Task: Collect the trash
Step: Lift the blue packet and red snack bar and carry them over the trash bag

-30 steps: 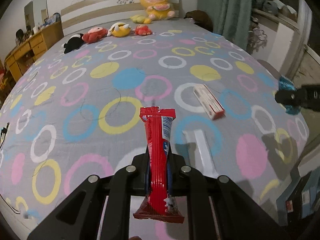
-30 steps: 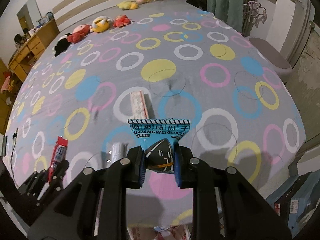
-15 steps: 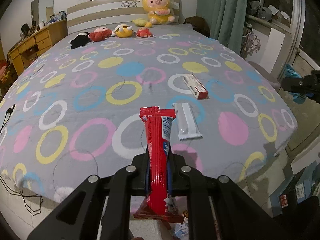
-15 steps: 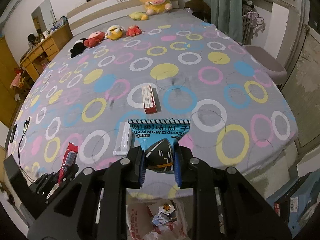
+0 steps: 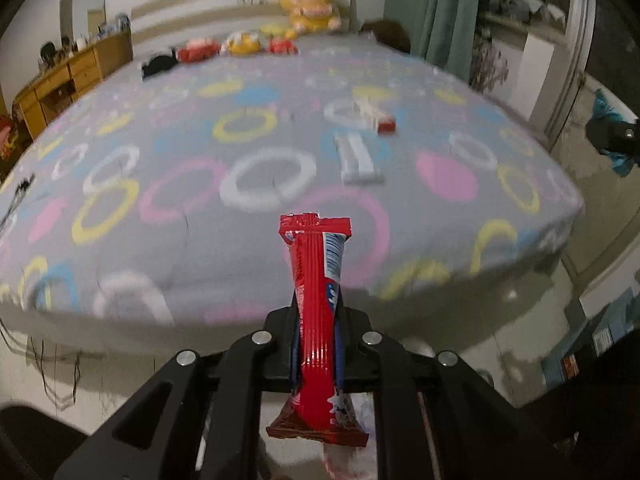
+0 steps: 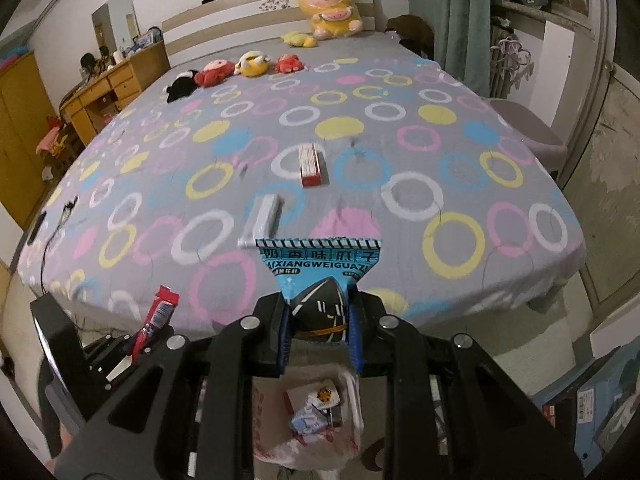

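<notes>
Two items on bed (image 6: 460, 184): red-white box (image 6: 311, 165) at 12 o'clock, white wrapper (image 6: 262, 220) at 11. Left gripper (image 5: 316, 320) clenched on red wrapper (image 5: 316, 312), right gripper (image 6: 318, 316) on blue packet (image 6: 318, 268); both angled down, past bed edge, one trash bag (image 6: 308, 420) below.

bedspread (image 5: 260, 184) and plush toys (image 5: 240, 42) motion-blurred

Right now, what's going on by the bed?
A person is clearing trash off the bed with two handheld grippers. The left gripper is shut on a red wrapper, the right gripper on a blue snack packet. The right one is above an open trash bag on the floor. A red-and-white box and a white wrapper lie on the bedspread.
</notes>
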The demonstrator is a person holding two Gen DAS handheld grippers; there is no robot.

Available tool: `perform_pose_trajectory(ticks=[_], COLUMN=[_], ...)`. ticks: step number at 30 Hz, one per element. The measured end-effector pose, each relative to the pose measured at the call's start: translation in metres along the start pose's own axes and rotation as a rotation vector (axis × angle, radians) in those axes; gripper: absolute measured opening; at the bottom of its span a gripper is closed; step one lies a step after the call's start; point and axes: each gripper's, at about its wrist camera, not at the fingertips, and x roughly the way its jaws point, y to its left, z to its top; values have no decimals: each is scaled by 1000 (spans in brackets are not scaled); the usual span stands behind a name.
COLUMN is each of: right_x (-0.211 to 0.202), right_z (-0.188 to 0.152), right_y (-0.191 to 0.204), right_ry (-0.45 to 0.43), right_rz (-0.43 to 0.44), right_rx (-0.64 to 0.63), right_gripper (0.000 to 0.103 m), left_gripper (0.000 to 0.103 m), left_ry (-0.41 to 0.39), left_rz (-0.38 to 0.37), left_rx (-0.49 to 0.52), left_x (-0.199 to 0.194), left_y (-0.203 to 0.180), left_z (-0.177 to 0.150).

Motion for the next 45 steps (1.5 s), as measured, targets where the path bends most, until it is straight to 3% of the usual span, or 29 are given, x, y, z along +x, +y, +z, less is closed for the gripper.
perform_pose_trajectory(ticks=[2,9,13,18,26,45], right_x=[0,9,21,41,71,130], right_z=[-12,-59,-81,-105,-133,-179], right_y=[1,-1,-2,-3,1,10], right_ry=[4,34,60,91,158,300], right_rz=[5,6,-1,9,15,67], right_rx=[2,12,7,17,7,2], right_gripper=[22,22,22,22,22,22], left_gripper=[12,12,13,13,13,13], left_ry=[-17,71,84,154,214,379], left_rz=[-4,-19,-46,-76,-55,-22], left_rx=[25,79,110,130,156,75], left_x=[-3,13,15,30,44,82], left_y=[-6,-20,-31,-40,-51,-52], left_z=[-10,-49,-59,-75,-92,-122])
